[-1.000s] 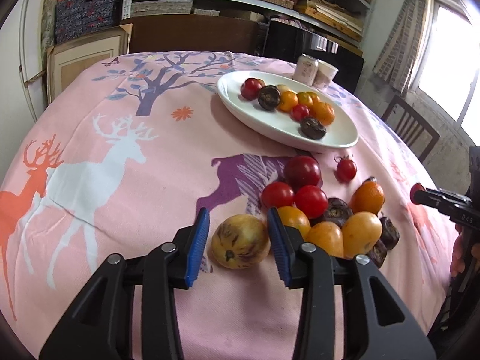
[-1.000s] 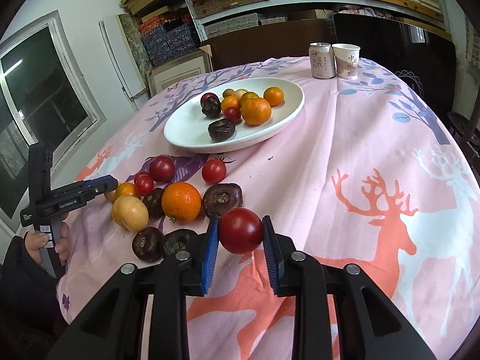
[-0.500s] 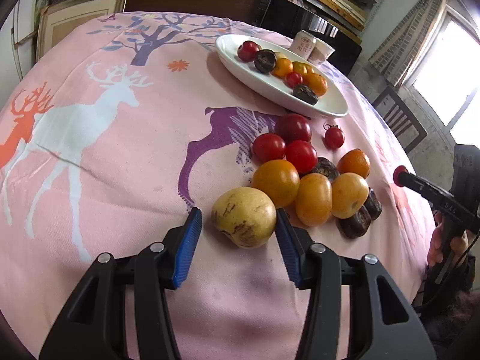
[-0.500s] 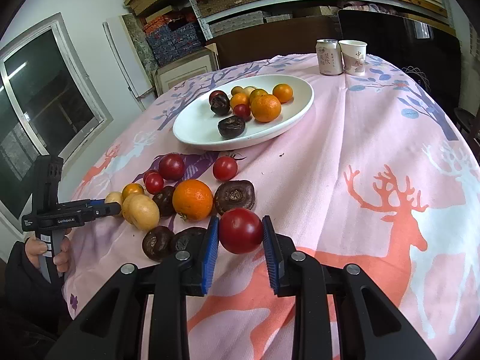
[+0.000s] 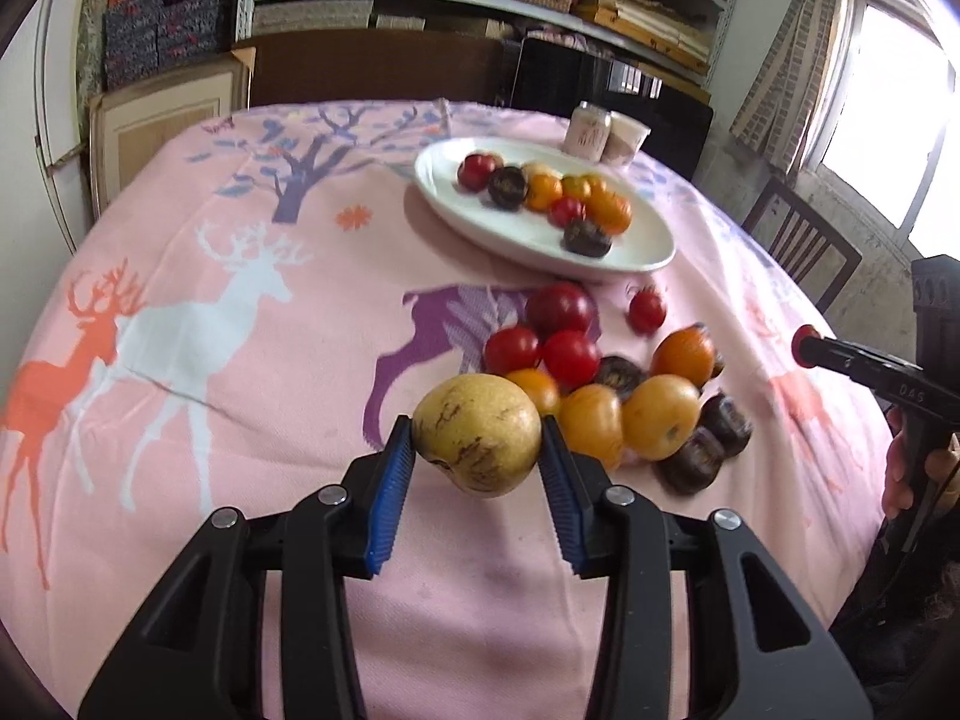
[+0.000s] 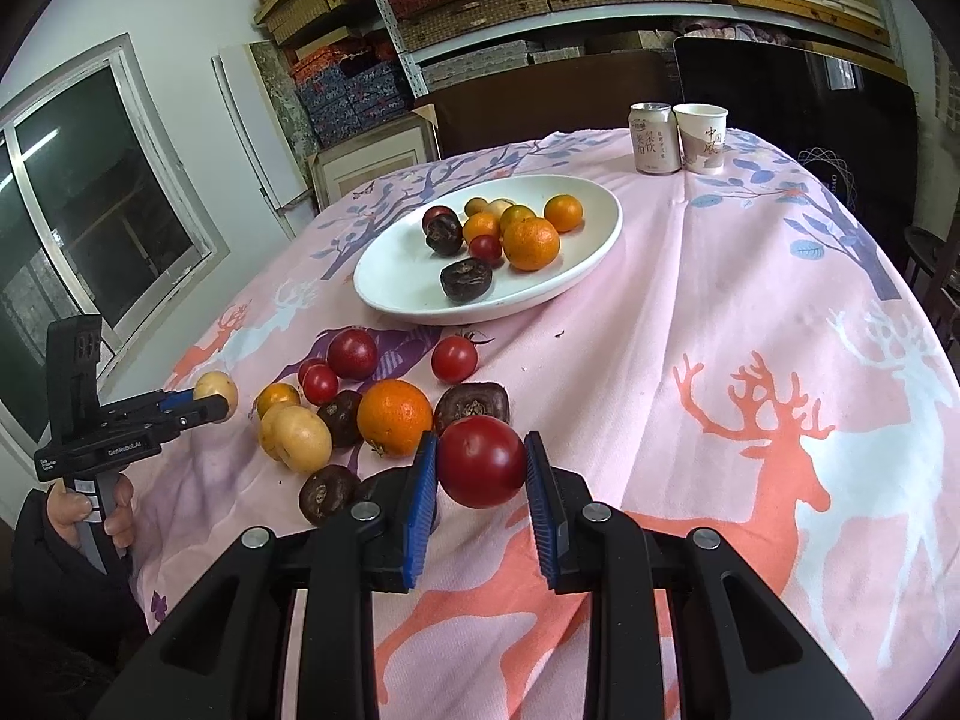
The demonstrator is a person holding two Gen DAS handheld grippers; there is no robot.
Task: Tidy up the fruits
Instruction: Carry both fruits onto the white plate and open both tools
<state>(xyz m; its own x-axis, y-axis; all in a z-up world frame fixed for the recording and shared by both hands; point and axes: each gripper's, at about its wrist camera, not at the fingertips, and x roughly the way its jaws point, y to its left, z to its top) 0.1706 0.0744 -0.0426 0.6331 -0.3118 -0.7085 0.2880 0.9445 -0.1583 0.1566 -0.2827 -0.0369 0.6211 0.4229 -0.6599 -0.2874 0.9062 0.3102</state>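
My left gripper (image 5: 477, 450) is shut on a speckled yellow fruit (image 5: 478, 433) and holds it above the pink cloth, left of the fruit pile (image 5: 624, 384). It also shows in the right wrist view (image 6: 210, 402). My right gripper (image 6: 480, 468) is shut on a dark red fruit (image 6: 482, 461), held just above the cloth beside an orange (image 6: 394, 417). A white oval plate (image 6: 408, 294) with several fruits lies beyond the pile; it also shows in the left wrist view (image 5: 636, 252).
A drink can (image 6: 654, 138) and a paper cup (image 6: 702, 138) stand at the far edge of the round table. Shelves and boxes line the wall behind. A wooden chair (image 5: 798, 246) stands to the right of the table.
My left gripper has closed on the yellow fruit and lifted it off the cloth. My right gripper still holds the red fruit, slightly raised.
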